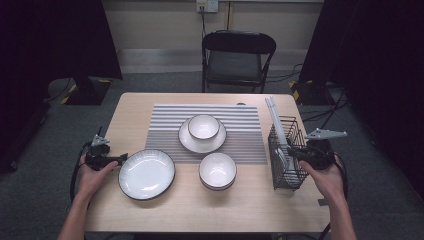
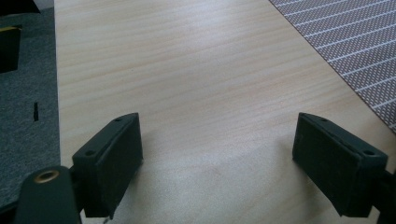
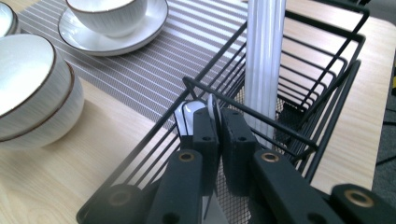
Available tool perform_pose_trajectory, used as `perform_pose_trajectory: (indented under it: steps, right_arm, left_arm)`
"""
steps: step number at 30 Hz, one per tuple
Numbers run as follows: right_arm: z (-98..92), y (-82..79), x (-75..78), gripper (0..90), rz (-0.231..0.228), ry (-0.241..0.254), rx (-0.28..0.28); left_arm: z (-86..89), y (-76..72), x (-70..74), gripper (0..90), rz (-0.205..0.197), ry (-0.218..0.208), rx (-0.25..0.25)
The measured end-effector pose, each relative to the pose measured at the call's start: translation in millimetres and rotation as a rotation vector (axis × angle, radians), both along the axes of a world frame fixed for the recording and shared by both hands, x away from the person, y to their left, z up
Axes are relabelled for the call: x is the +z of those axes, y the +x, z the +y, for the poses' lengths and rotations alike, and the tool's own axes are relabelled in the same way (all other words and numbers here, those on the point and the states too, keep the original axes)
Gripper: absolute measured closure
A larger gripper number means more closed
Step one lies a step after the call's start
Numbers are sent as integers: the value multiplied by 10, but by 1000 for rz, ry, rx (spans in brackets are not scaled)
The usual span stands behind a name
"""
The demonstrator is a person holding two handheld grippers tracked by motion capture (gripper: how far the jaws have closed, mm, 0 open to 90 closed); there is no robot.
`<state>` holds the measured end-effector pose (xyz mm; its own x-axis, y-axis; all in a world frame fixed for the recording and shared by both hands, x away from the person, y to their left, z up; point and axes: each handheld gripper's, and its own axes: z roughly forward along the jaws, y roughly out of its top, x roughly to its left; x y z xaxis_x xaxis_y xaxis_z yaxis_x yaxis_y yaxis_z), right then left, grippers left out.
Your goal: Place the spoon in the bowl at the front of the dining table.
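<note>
The right hand (image 1: 327,177) reaches in from the lower right edge of the table, forearm angled up and slightly inward, palm wrapped around the body of the right gripper (image 3: 218,123). That gripper points toward the table's middle and dips into the black wire cutlery basket (image 1: 287,175), which stands near the right edge of the pale wooden table (image 1: 250,205), just beside the grey striped placemat (image 1: 165,125). In the right gripper view its two black jaws stand pressed nearly together inside the basket's near end, pinching the thin white handle of a white spoon (image 3: 211,105); a second white spoon (image 3: 186,114) lies just to the side of it. A bundle of long white chopsticks (image 3: 264,60) leans upright in the same basket, just beyond the jaws and rising past the rim.

The left hand (image 1: 95,175) rests at the table's left edge, forearm coming up from the bottom, fingers curled around the left gripper (image 1: 122,158), which is held level and points right toward the white black-rimmed flat plate (image 1: 146,174), its tips just beside the plate's rim. In the left gripper view its jaws are spread wide apart with bare wood between them.

A stack of white bowls (image 1: 217,171) sits near the table's middle, and another white bowl on a white saucer (image 1: 202,131) stands on the placemat.
</note>
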<state>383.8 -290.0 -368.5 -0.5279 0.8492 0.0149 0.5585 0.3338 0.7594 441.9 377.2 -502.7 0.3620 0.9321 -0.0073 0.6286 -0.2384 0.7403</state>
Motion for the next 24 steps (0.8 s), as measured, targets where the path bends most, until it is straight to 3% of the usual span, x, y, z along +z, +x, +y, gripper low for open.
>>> perform_pose_trajectory:
  steps: [24]
  right_arm:
    - [5, 38, 101, 858, -75, 45, -41]
  left_arm:
    - [0, 0, 0, 156, 0, 0, 0]
